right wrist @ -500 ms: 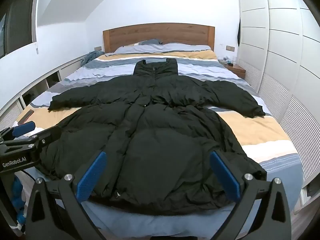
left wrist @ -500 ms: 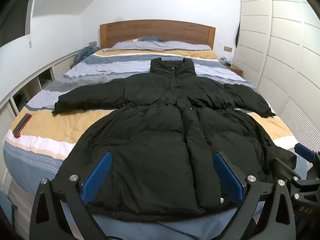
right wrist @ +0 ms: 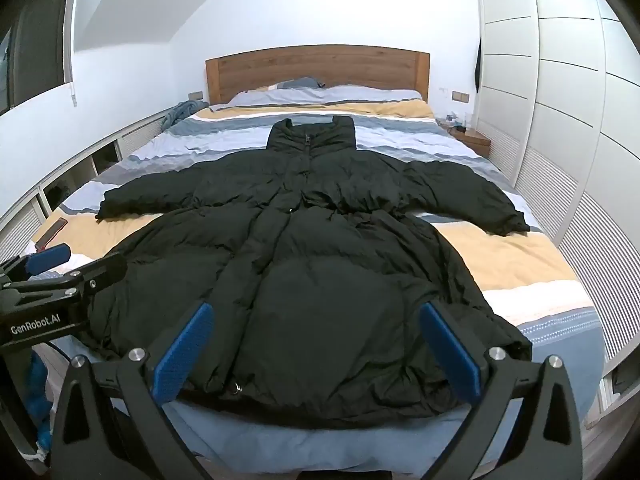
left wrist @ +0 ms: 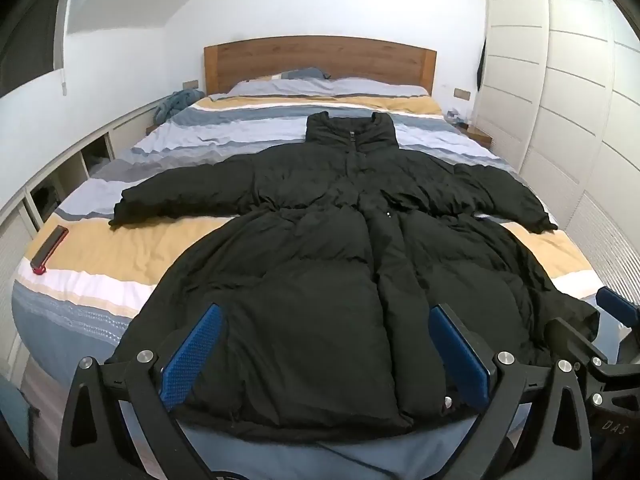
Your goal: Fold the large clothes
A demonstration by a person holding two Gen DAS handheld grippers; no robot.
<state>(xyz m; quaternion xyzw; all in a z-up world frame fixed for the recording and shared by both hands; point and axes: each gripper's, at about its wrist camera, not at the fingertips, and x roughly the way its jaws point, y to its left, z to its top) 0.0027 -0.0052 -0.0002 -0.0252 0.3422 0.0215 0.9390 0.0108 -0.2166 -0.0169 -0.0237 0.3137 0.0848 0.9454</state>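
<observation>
A long black puffer coat (left wrist: 320, 264) lies flat, front up, on the striped bed (left wrist: 100, 256), collar toward the headboard and both sleeves spread sideways. It also shows in the right wrist view (right wrist: 320, 264). My left gripper (left wrist: 326, 316) is open and empty, hovering above the coat's hem on its left half. My right gripper (right wrist: 316, 312) is open and empty above the hem on its right half. The right gripper appears at the right edge of the left wrist view (left wrist: 616, 312), and the left gripper at the left edge of the right wrist view (right wrist: 48, 258).
A dark phone with a red edge (left wrist: 50, 249) lies on the bed's left side. A wooden headboard (left wrist: 320, 60) and pillows are at the far end. White wardrobe doors (left wrist: 580, 128) line the right; low shelving (left wrist: 60, 176) lines the left. A nightstand (right wrist: 472, 138) stands at the far right.
Both grippers have shifted only slightly near the coat's hem. The coat has not moved and both grippers stay open.
</observation>
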